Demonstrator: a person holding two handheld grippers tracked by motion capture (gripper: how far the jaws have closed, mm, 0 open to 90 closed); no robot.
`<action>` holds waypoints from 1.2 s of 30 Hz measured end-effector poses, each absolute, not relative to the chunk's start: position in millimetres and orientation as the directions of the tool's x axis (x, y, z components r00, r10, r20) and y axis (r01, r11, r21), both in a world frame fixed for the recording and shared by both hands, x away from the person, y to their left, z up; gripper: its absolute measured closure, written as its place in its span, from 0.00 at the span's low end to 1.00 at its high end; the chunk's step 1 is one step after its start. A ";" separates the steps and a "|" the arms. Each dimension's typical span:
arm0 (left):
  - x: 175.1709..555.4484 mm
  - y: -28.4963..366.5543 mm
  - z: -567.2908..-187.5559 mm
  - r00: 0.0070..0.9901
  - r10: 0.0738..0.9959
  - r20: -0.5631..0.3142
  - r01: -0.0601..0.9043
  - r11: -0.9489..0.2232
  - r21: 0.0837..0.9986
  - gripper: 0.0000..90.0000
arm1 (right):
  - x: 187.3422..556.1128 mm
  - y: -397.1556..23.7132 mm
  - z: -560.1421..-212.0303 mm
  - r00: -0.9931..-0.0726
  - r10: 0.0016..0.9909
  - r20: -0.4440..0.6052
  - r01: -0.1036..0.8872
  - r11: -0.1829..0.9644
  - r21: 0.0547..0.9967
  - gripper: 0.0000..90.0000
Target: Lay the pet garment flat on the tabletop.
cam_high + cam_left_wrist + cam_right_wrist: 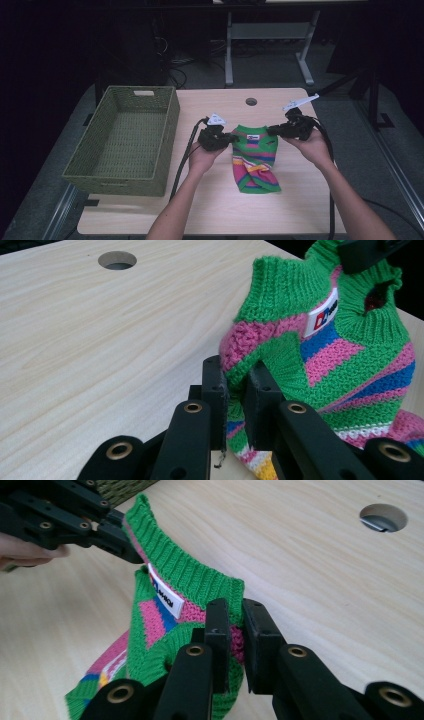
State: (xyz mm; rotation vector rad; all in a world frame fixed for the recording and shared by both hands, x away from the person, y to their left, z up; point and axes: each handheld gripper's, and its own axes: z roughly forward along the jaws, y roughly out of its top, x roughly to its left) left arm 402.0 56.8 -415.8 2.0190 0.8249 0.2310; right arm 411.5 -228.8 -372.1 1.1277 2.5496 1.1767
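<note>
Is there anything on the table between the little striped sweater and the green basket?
Nothing visible. The striped sweater hangs pinched at its top corners between the left gripper and right gripper. Only bare table lies between it and the open green basket to its left.

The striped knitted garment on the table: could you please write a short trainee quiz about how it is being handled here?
1. True or false: the left gripper and the right gripper are each shut on the striped knitted garment.
2. Where does the woven basket sit relative to the garment in the high view? A) to its left B) to its right C) under it
3. Fill in: the white label sits just below the garment's green ____.

Key: 1 true; 2 A; 3 collar.
</note>
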 end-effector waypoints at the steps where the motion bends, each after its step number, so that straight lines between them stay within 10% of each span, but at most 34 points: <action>1: 403.8 56.3 -415.2 0.757 0.640 -0.136 0.457 -0.368 0.810 0.77 | 417.8 -228.8 -372.4 -0.702 0.689 0.180 0.581 0.407 0.705 0.86; 15: 404.0 51.4 -417.8 0.738 0.659 -0.145 0.476 -0.357 0.803 0.55 | 441.7 -241.4 -388.0 -0.635 0.741 0.217 0.646 0.355 0.675 0.65; 36: 376.5 28.9 -446.6 0.832 0.546 -0.095 0.437 -0.541 0.718 0.79 | 403.1 -252.2 -420.0 -0.680 0.691 0.246 0.670 0.447 0.593 0.83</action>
